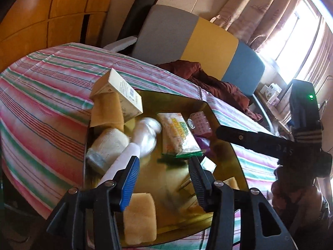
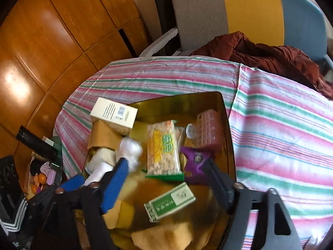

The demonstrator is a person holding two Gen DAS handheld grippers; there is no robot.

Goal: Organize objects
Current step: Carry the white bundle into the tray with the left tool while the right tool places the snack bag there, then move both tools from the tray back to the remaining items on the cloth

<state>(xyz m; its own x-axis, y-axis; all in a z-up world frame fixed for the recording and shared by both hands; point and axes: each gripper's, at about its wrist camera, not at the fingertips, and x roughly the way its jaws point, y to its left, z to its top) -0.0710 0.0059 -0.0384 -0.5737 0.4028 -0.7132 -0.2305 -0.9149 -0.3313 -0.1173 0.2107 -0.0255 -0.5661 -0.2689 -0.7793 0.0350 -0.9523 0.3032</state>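
Left wrist – claw point(image 1: 164, 179) open above gold tray point(image 1: 226, 129)

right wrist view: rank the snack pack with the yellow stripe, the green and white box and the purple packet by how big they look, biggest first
1. snack pack, clearly the largest.
2. green and white box, though it lies nearer the camera, which may inflate it.
3. purple packet, smallest as seen, but partly hidden behind a gripper finger, so its full size is unsure.

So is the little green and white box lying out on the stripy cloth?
No, the green and white box lies inside the gold tray, in front of the long snack packet, not on the striped cloth.
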